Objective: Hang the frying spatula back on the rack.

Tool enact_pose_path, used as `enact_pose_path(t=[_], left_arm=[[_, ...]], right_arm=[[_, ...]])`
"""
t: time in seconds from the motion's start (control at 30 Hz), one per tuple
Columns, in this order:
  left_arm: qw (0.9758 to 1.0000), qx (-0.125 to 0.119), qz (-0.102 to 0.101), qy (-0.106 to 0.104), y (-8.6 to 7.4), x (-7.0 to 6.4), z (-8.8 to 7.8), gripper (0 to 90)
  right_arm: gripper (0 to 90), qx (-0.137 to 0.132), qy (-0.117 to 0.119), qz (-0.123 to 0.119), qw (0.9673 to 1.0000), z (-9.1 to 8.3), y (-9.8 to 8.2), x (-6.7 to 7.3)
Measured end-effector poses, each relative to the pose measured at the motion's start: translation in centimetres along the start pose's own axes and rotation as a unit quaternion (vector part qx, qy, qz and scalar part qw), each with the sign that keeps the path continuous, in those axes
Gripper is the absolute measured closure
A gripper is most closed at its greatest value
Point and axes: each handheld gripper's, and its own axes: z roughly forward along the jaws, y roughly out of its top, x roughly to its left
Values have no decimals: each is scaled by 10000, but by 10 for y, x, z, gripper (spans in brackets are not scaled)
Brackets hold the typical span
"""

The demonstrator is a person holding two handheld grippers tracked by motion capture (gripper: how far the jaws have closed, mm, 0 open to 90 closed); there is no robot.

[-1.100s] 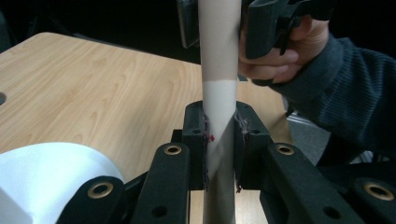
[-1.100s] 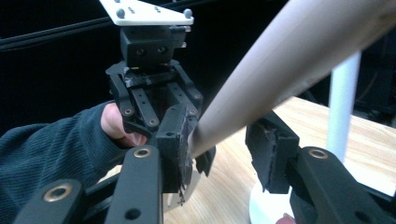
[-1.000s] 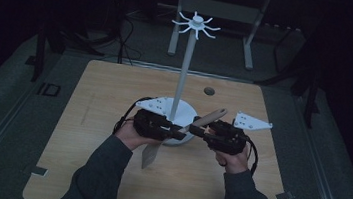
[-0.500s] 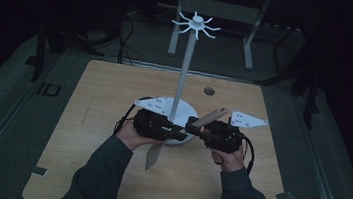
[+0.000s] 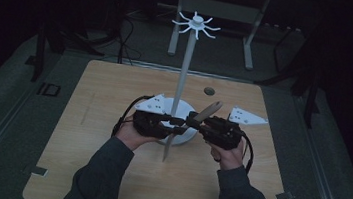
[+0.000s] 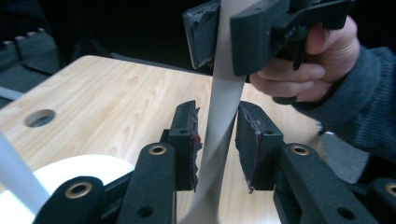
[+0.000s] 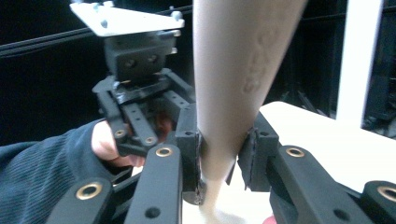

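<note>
A long, twisted beige strip slants over the table between my two grippers, its lower tip near the stand's base. In the left gripper view the strip runs between the pads of my left gripper, whose jaws have just been opening; a slim gap shows at one pad. My right gripper has just closed further and its pads press on the strip. In the high view the left gripper and right gripper meet tip to tip.
A white stand with a round base, a tall pole and a crown of hooks rises just behind the grippers. A round hole is in the table's far part. Dark floor and metal frame legs lie beyond.
The right gripper has edged slightly along the strip toward the left one. The left hand and the strip stay in place.
</note>
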Motion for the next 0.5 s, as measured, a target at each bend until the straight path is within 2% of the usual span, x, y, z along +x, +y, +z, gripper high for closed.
enact_pose_path(t=[0.17,0.37,0.5], left_arm=[[9998,1,57,208,1,0,-3,682],[9991,-27,-27,411,-3,1,-7,673],[9982,-33,-72,599,-7,1,-11,671]], right_arm=[[721,-33,-343,29,9994,-2,2,-1],[722,-44,-822,-51,9966,-6,8,-2],[722,-65,-1003,-108,9949,-7,13,-3]])
